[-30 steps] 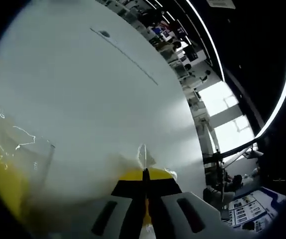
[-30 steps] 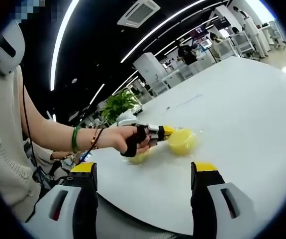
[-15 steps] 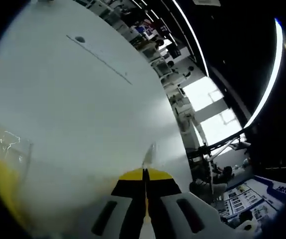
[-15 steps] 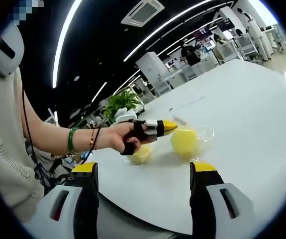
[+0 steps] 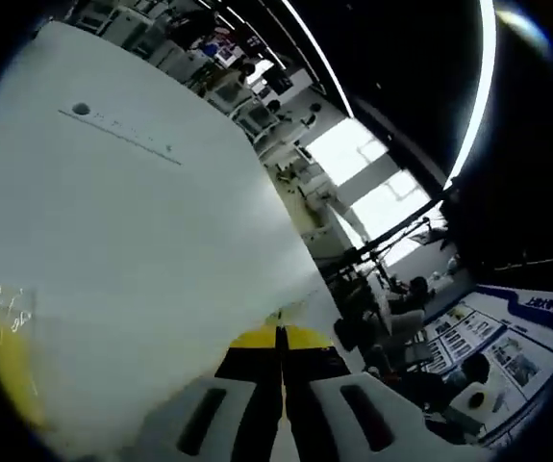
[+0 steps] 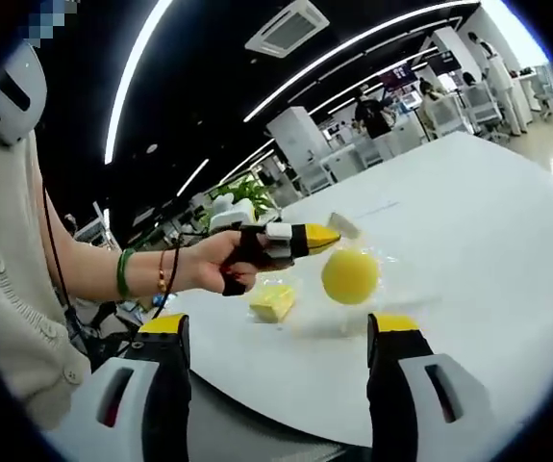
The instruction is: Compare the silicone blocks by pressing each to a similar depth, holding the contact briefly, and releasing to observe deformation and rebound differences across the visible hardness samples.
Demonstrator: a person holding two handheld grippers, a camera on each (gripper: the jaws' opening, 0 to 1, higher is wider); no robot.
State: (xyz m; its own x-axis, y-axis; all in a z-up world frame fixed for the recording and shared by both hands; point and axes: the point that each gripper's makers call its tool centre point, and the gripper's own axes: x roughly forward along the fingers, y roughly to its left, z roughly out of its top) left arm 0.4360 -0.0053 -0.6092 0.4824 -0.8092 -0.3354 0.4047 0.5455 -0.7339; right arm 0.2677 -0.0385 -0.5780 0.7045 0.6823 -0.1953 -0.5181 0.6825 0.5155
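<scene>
My left gripper, held in a person's hand, is shut on the corner of a clear plastic bag. A round yellow silicone block hangs in that bag above the white table. A paler yellow square block lies on the table under the hand. In the left gripper view the jaws are pressed together, and the bagged yellow block shows at the far left edge. My right gripper stands open near the table's front edge, nothing between its fingers.
The person's forearm with bracelets reaches in from the left. A seam with a small round hole crosses the far table top. A green plant, desks and people stand beyond the table's far edge.
The left gripper has risen and tilted, lifting the bagged round block off the table. The square block stays on the table. The right gripper has stayed open and nearly still.
</scene>
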